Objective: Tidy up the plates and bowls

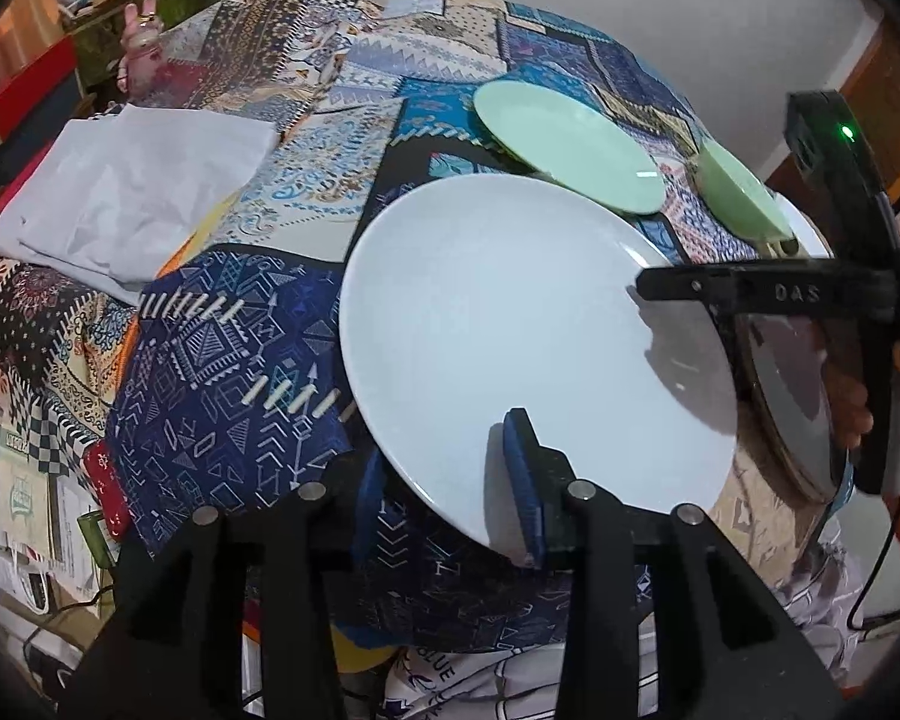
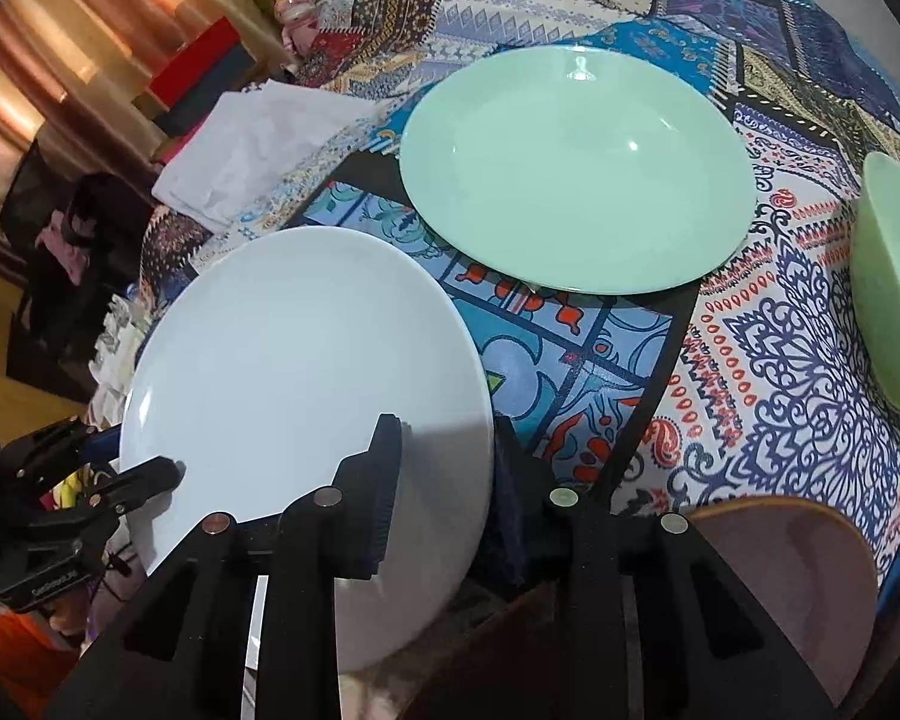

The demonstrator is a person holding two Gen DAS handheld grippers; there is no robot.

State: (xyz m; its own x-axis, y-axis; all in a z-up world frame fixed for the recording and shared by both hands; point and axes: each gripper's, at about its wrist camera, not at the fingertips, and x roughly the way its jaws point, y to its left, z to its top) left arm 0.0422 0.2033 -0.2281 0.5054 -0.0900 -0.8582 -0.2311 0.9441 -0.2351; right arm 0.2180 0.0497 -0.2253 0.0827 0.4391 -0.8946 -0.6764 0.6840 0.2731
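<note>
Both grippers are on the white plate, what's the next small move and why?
Probably carry the round white plate toward the round mint-green plate lying on the patterned cloth. The left gripper and right gripper each clamp opposite rims, and the white plate looks raised off the cloth.

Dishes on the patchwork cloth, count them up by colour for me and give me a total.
White: 1, the white plate, gripped at its rim by both the left tongs and the right tongs.
Green: 2, the green plate and the green bowl.
Total: 3.

Patchwork cloth [image 1: 222, 360] — white paper [image 1: 126, 186]
</note>
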